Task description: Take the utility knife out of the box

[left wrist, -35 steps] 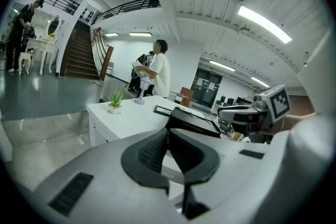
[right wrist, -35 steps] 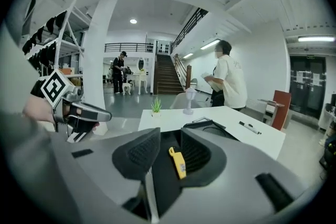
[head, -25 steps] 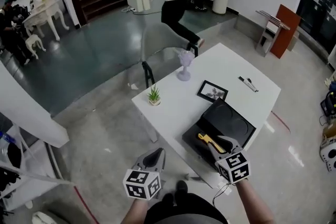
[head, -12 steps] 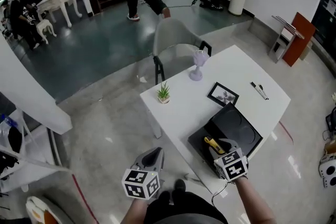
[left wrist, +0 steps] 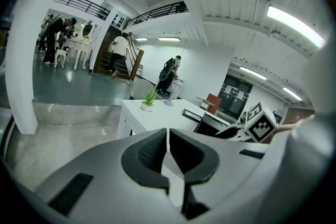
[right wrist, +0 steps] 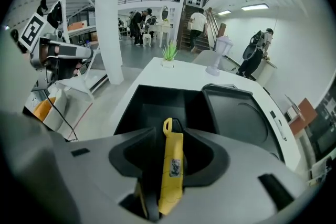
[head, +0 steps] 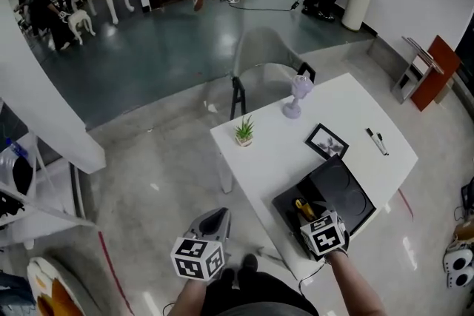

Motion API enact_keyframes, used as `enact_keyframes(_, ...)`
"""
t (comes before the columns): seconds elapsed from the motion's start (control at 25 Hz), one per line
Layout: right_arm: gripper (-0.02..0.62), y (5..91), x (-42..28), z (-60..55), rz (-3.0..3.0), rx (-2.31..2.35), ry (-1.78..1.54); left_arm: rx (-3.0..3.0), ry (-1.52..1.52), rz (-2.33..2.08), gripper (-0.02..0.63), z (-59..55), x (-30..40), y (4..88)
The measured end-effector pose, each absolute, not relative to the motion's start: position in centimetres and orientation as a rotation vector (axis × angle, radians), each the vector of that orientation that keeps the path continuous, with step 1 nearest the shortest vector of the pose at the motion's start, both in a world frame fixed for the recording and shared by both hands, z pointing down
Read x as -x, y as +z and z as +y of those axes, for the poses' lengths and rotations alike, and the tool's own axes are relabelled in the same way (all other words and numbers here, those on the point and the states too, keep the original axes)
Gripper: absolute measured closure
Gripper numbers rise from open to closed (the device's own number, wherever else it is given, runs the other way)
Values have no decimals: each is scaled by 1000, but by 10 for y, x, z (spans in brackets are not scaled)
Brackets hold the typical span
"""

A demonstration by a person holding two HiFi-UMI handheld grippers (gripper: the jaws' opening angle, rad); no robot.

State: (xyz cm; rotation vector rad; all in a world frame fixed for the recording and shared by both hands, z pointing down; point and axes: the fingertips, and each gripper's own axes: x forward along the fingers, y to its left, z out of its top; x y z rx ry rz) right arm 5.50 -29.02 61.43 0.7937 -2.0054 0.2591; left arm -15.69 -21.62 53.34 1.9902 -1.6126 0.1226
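Observation:
A yellow utility knife (right wrist: 172, 165) lies in an open black box (right wrist: 157, 107) at the near corner of the white table (head: 281, 152). The box's lid (head: 344, 189) leans back on the far side. My right gripper (right wrist: 170, 152) points steeply down into the box. Its jaws are opening, the knife lies lengthwise between them, and the left pad stands clear of it. In the head view this right gripper (head: 315, 218) covers most of the knife (head: 302, 207). My left gripper (head: 215, 220) hangs off the table over the floor. Its jaws are shut and empty (left wrist: 168, 144).
On the table stand a small potted plant (head: 243, 132), a pale goblet (head: 296, 96), a framed picture (head: 326, 142) and two pens (head: 378, 140). A grey chair (head: 259, 70) is behind the table. People stand far back by the stairs. White shelving (head: 29, 196) is at left.
My right gripper has sunk lower into the box over the knife. The head view has swung, so the table sits further right. A walking person has moved off to the stairs.

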Motion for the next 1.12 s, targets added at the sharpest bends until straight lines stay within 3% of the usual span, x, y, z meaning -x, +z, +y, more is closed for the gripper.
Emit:
enact_keyframes(0.44,368,641,-53,-289,-1870,-783,277,-1932,106,-1661,584,-208,174,540)
enact_keyframes(1.12,449,644,-43,-282,-1921,-685,293,-1937,99,-1643,584,-207,170,542)
